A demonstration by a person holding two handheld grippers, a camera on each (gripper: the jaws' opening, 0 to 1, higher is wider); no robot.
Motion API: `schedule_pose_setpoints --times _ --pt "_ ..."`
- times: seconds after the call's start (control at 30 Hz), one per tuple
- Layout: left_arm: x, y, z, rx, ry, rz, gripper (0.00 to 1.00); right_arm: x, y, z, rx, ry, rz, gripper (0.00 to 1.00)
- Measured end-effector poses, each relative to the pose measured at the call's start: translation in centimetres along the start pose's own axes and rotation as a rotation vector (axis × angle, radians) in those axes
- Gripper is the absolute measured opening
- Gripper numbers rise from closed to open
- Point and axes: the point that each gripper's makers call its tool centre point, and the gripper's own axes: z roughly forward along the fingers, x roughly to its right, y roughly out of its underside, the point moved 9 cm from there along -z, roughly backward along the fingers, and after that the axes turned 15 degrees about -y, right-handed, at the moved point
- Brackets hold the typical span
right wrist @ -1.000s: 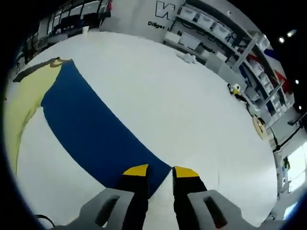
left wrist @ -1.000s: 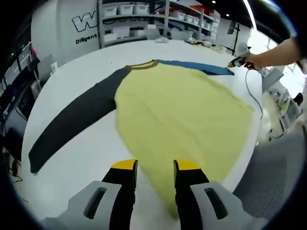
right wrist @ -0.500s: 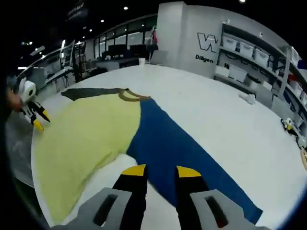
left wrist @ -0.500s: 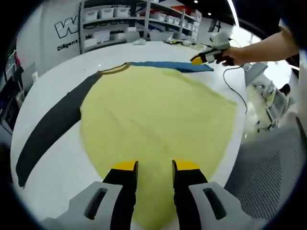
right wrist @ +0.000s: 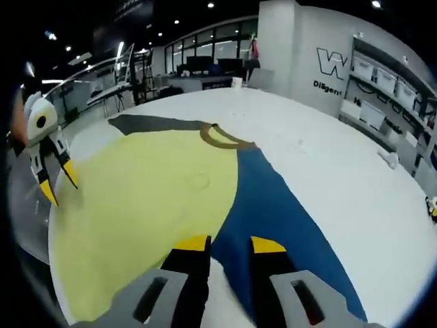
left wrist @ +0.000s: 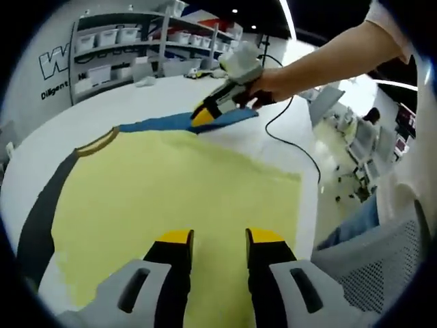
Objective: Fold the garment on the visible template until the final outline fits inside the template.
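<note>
A long-sleeved garment lies flat on the white table (left wrist: 287,130). It has a yellow body (left wrist: 171,198), a brown collar (right wrist: 222,137), a dark grey sleeve (left wrist: 34,225) and a blue sleeve (right wrist: 280,205). My left gripper (left wrist: 220,239) is open over the yellow body near its hem, holding nothing. My right gripper (right wrist: 230,244) is open just above the blue sleeve, close to where it joins the body. In the left gripper view, a hand holds the right gripper (left wrist: 205,116) with its tips down at the blue sleeve (left wrist: 164,123). The left gripper (right wrist: 58,181) appears at the left edge of the right gripper view.
Shelves with white bins (left wrist: 123,41) stand behind the table. A black cable (left wrist: 293,137) trails over the table's right edge. A grey mesh chair (left wrist: 375,273) sits close at the lower right. A small white object (right wrist: 389,158) lies far out on the table.
The right gripper has moved along the blue sleeve from its cuff toward the collar. The left gripper's view has swung over the yellow body. The garment lies as before.
</note>
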Motion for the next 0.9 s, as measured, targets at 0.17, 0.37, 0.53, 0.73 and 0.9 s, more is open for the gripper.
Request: schedule_pose_setpoints --times 0.17,0.37,0.53,0.73,0.9 --pt "0.8 -1.4 2.4 0.016 0.024 0.025 0.34 0.3 0.1 0.2 -0.034 -0.03 -0.039 0.16" --pt "2.6 -2.6 5.9 0.013 0.067 0.096 0.39 1.1 0.1 0.5 -0.052 -0.04 -0.047 0.16" --pt "3.8 -2.3 7.4 -0.015 0.087 0.151 0.38 1.2 0.2 0.9 -0.066 -0.055 -0.054 0.16" --pt "3.9 -1.3 7.7 -0.059 0.054 0.251 0.32 1.4 0.9 1.2 -0.1 -0.059 -0.065 0.15" --pt "4.2 -1.3 7.4 -0.066 0.07 0.237 0.26 2.2 1.4 0.8 -0.08 -0.059 -0.053 0.08"
